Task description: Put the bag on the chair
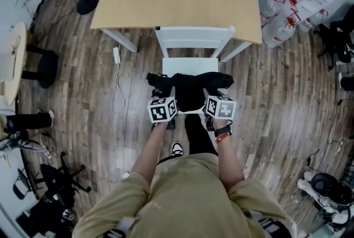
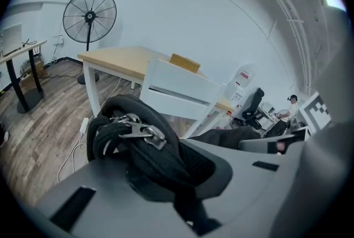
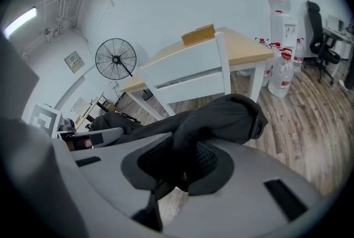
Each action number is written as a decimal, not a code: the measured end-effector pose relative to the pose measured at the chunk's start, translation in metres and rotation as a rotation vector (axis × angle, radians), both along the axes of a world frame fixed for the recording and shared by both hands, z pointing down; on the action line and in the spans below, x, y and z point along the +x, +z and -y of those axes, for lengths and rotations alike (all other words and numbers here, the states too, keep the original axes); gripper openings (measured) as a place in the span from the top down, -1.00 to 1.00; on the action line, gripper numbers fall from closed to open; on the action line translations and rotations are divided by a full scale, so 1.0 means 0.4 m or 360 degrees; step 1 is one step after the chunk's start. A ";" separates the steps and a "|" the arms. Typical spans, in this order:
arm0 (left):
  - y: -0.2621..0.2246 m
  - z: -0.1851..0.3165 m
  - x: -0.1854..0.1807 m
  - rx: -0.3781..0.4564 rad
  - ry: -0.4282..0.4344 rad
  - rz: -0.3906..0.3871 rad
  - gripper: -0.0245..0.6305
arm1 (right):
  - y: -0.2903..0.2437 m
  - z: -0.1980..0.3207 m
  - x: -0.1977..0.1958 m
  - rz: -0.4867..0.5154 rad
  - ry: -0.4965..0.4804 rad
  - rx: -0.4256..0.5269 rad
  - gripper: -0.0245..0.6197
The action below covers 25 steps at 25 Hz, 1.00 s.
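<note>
Black bag [image 1: 191,90], contents hidden, seemingly above white chair [image 1: 193,37].

Black fabric bag [image 1: 191,90] sagging at frame centre; I'm holding it by both ends, over seat front of white chair [image 1: 193,37].

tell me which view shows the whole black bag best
The head view: the black bag shows end to end over the white chair. The left gripper view shows only its looped strap and metal buckle; the right gripper view shows only one bunched fabric end.
</note>
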State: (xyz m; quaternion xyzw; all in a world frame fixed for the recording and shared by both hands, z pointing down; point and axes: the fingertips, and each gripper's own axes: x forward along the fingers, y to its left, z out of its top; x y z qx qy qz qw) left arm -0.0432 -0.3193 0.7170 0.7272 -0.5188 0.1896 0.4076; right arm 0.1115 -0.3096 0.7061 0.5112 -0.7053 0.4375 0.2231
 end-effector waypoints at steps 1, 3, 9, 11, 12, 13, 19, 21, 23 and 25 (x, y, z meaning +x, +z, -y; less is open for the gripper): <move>0.023 0.005 -0.003 -0.0028 -0.0002 0.0006 0.84 | 0.020 0.007 -0.001 0.0002 -0.0004 -0.0014 0.68; 0.064 0.013 -0.004 -0.0083 -0.0013 0.0016 0.84 | 0.054 0.020 0.002 0.0002 -0.0007 -0.0042 0.67; 0.178 0.034 -0.011 -0.0222 -0.0076 0.0026 0.84 | 0.153 0.057 0.004 0.0023 -0.0001 -0.0153 0.66; 0.211 0.041 -0.005 -0.0267 -0.0088 0.0031 0.84 | 0.185 0.068 0.011 0.0029 -0.0014 -0.0185 0.66; 0.229 0.044 0.000 -0.0291 -0.0088 0.0035 0.84 | 0.203 0.071 0.017 0.0031 -0.0015 -0.0206 0.66; 0.249 0.047 0.003 -0.0316 -0.0085 0.0038 0.84 | 0.221 0.073 0.020 0.0031 -0.0015 -0.0228 0.65; 0.362 0.072 -0.028 -0.0500 -0.0153 0.0040 0.84 | 0.332 0.108 -0.003 0.0028 -0.0054 -0.0331 0.63; 0.399 0.077 -0.025 -0.0555 -0.0182 0.0022 0.84 | 0.363 0.120 0.002 0.0027 -0.0061 -0.0352 0.63; 0.436 0.084 -0.020 -0.0593 -0.0198 0.0009 0.84 | 0.398 0.132 0.009 0.0025 -0.0058 -0.0373 0.63; 0.476 0.085 -0.018 -0.0621 -0.0206 0.0007 0.84 | 0.437 0.135 0.012 0.0017 -0.0057 -0.0399 0.62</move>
